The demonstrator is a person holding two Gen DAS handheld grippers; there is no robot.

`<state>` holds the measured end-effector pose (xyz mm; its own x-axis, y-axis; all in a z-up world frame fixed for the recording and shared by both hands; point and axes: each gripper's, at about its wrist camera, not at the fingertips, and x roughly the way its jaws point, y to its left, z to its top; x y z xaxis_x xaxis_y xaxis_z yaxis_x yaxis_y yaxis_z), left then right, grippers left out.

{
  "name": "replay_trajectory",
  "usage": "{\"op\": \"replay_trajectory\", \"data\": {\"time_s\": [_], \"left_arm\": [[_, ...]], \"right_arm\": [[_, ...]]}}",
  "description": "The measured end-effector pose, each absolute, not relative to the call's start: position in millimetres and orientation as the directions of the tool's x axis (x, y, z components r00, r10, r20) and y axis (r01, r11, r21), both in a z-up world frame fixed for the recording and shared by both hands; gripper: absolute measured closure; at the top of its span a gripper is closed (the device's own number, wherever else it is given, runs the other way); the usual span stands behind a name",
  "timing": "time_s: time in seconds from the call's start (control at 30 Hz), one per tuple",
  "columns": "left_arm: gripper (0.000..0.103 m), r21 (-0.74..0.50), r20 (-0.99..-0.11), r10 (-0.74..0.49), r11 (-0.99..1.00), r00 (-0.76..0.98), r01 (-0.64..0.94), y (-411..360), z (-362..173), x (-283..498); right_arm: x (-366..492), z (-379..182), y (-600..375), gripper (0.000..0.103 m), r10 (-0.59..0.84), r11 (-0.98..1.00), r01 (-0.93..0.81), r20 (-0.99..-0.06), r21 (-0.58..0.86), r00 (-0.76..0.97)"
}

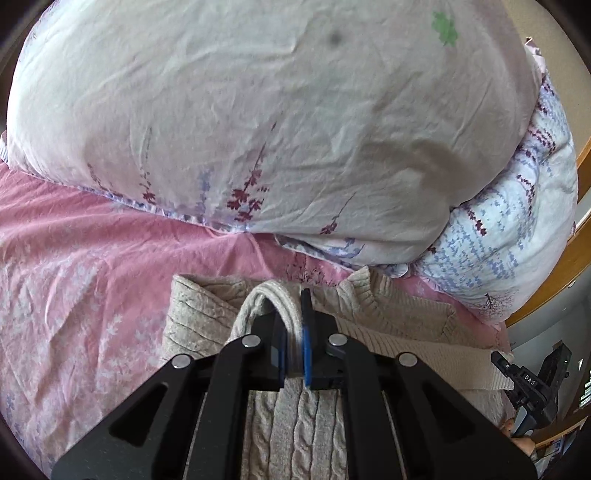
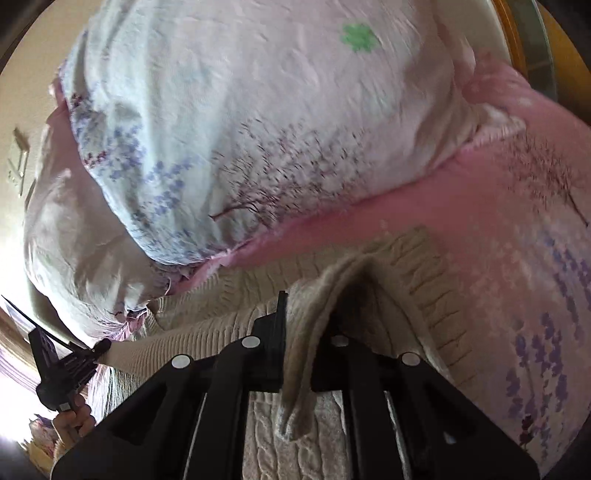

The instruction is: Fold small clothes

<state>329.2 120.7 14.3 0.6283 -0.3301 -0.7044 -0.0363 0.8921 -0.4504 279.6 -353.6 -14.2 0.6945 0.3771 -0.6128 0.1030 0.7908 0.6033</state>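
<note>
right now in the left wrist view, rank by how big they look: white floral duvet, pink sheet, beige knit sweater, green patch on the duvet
1. white floral duvet
2. pink sheet
3. beige knit sweater, partly hidden behind the left tongs, so unsure against the sheet
4. green patch

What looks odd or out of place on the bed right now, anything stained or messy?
Two marks on the pale floral duvet: a green blotch near its far side and a small dark spot beside it, though that could be dirt on the lens. The beige knit sweater is only bunched where both grippers pinch it. Nothing looks spilled or torn.
</note>
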Motion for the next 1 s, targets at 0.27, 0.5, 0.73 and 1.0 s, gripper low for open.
{"op": "replay_trajectory", "data": {"time_s": [0.27, 0.5, 0.73, 1.0], "left_arm": [[0.096, -0.473, -0.696, -0.351, 0.88, 0.627, -0.032, 123, 14, 329], [0.096, -0.498, -0.684, -0.36, 0.866, 0.634, -0.045, 125, 19, 334], [0.083, -0.478, -0.719, -0.339, 0.875, 0.606, -0.079, 117, 12, 345], [0.045, -0.477, -0.697, -0.353, 0.878, 0.624, -0.036, 126, 26, 333]], "right_arm": [[265, -11, -365, 0.075, 0.412, 0.745, 0.126, -0.6, 0.655, 0.685], [258, 7, -373, 0.095, 0.413, 0.723, 0.085, -0.528, 0.686, 0.742], [292, -20, -385, 0.076, 0.387, 0.657, 0.22, -0.573, 0.721, 0.722], [282, -3, -378, 0.049, 0.337, 0.736, 0.166, -0.568, 0.656, 0.751]]}}
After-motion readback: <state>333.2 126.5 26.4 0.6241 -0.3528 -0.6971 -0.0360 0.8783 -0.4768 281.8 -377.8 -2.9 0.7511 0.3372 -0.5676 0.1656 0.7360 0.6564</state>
